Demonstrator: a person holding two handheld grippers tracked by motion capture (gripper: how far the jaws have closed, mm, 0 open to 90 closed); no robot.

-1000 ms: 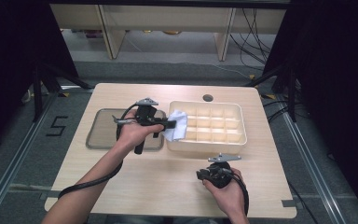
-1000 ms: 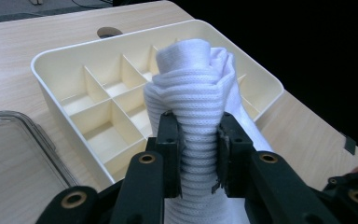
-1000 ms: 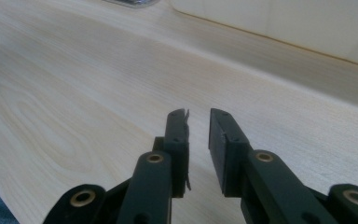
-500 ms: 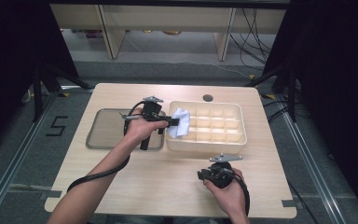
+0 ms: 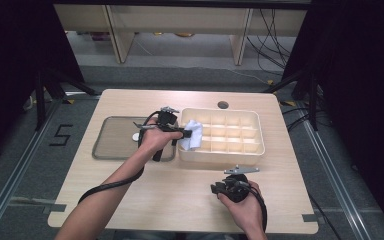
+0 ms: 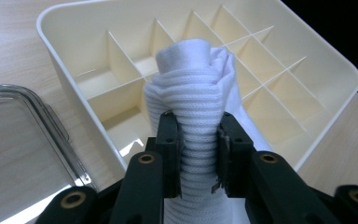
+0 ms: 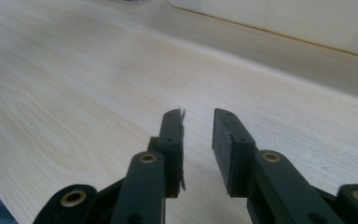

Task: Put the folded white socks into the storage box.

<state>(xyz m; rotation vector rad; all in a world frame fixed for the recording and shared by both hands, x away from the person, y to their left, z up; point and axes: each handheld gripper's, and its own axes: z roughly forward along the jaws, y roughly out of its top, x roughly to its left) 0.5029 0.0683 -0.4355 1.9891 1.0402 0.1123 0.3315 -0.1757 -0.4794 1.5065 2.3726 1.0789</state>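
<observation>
white cloth (image 5: 192, 135) lower (over box (image 5: 250, 150)), right gripper (image 7: 198, 122) opening

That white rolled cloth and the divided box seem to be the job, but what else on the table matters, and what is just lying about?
In the job:
- white rolled cloth, clamped in the left gripper
- cream divided box, right under the cloth

Lying about:
- clear lid left of the box
- right gripper, nothing between its jaws, which have just been opening, low over the table

One sign can be read: a black figure "5" (image 5: 61, 135) marked on the grey floor (image 5: 15, 165) just left of the wooden table (image 5: 180, 200) in the high view (it looks taped or painted on, which one cannot be told). The two gripper views carry no text, label or brand.
</observation>
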